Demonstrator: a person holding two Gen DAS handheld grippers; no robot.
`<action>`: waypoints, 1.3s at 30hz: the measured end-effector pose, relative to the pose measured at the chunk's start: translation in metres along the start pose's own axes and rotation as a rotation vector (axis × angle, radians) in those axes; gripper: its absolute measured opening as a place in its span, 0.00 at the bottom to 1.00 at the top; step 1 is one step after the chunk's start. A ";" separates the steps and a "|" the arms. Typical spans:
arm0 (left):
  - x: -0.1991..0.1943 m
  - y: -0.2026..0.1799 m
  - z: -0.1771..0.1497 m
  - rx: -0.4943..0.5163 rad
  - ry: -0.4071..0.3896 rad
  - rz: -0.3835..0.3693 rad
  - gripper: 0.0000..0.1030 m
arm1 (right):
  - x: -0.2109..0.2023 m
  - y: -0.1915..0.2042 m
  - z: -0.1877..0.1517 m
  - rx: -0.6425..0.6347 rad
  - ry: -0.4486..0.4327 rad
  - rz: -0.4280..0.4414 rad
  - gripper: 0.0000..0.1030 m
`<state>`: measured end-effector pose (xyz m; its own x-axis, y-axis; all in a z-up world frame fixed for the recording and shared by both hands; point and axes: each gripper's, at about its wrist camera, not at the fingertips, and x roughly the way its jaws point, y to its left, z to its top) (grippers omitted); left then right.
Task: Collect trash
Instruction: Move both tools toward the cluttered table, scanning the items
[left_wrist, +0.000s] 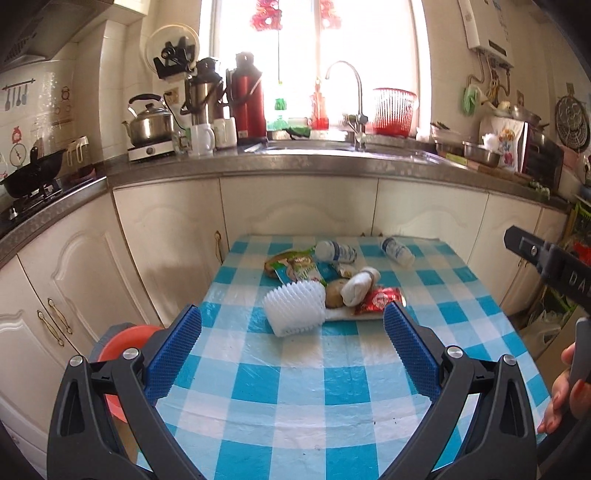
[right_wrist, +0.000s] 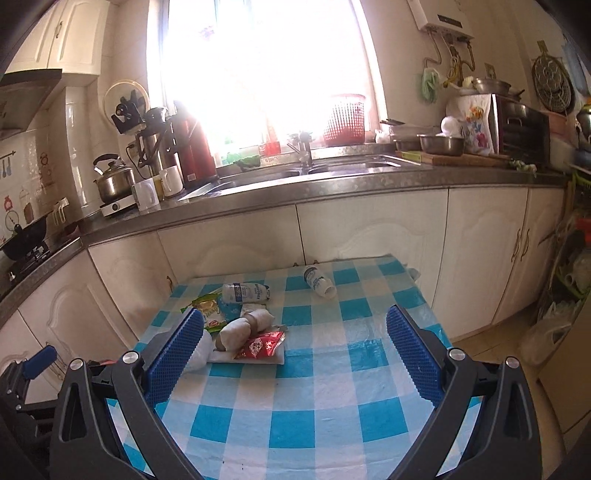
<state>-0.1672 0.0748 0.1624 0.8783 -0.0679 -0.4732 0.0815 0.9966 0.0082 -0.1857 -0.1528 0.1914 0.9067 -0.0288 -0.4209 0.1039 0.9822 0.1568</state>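
Note:
Trash lies in a heap on the blue-checked table (left_wrist: 295, 384): a white foam fruit net (left_wrist: 295, 308), a red wrapper (left_wrist: 378, 300), a rolled white tissue (left_wrist: 360, 284), green snack packets (left_wrist: 299, 269) and two small white bottles (left_wrist: 336, 252) (left_wrist: 397, 251). My left gripper (left_wrist: 293, 350) is open and empty, short of the foam net. My right gripper (right_wrist: 295, 354) is open and empty, with the red wrapper (right_wrist: 260, 345), tissue (right_wrist: 243, 328) and bottles (right_wrist: 245, 292) (right_wrist: 318, 282) ahead of it. Its left finger hides part of the foam net (right_wrist: 201, 352).
An orange basin (left_wrist: 125, 343) sits low at the table's left. White cabinets (left_wrist: 295, 206) and a counter with a sink (left_wrist: 306, 147), kettle (left_wrist: 149, 123) and flasks stand behind. The right gripper's body (left_wrist: 550, 262) shows at the right edge.

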 end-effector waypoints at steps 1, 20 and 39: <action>-0.006 0.003 0.002 -0.008 -0.011 0.000 0.96 | -0.004 0.003 0.001 -0.010 -0.006 -0.008 0.95; -0.067 0.035 0.022 -0.076 -0.133 0.034 0.96 | -0.065 0.059 0.001 -0.144 -0.095 -0.024 0.95; -0.121 0.075 0.040 -0.134 -0.281 0.169 0.96 | -0.122 0.095 0.014 -0.205 -0.252 0.018 0.95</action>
<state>-0.2482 0.1555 0.2552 0.9708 0.1073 -0.2143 -0.1224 0.9908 -0.0583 -0.2801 -0.0587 0.2703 0.9830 -0.0312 -0.1808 0.0259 0.9992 -0.0315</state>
